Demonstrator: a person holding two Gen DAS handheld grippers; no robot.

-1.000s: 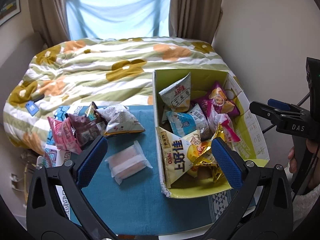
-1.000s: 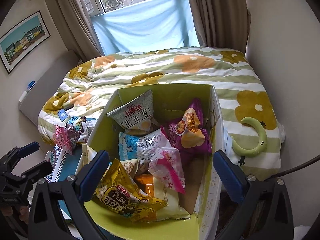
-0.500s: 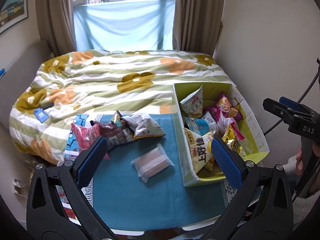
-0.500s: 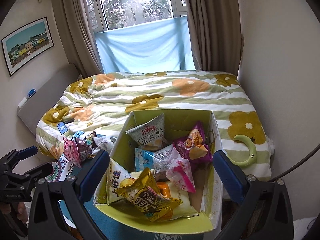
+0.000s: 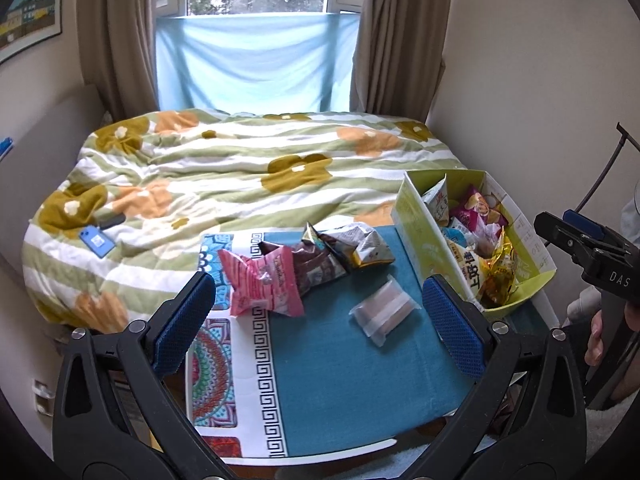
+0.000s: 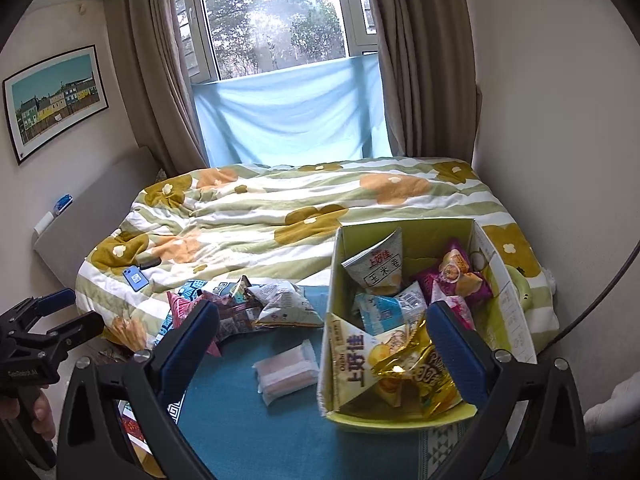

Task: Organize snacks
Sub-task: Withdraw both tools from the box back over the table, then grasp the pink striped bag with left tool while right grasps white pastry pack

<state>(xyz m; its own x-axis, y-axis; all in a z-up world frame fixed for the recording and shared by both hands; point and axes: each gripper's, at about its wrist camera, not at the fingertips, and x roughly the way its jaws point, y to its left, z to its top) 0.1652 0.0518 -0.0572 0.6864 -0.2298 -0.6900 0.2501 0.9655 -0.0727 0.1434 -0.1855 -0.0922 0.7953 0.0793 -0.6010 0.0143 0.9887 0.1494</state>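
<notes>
Between picks: our left gripper (image 5: 320,312) and right gripper (image 6: 324,344) gape wide, empty; next, the clear packet (image 5: 385,309) into the box (image 5: 420,224).

Daylight enters through window (image 6: 276,20), upper panes blown out to near white. Room evenly lit, shadows soft. Strong fisheye bending at edges (curtains (image 5: 116,36) bow inward); black vignette in corners. Both views sharp, no motion blur.

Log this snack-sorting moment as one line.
left gripper: open, empty | right gripper: open, empty | box: holds snacks | clear packet, pink bag: loose on blue cloth
</notes>
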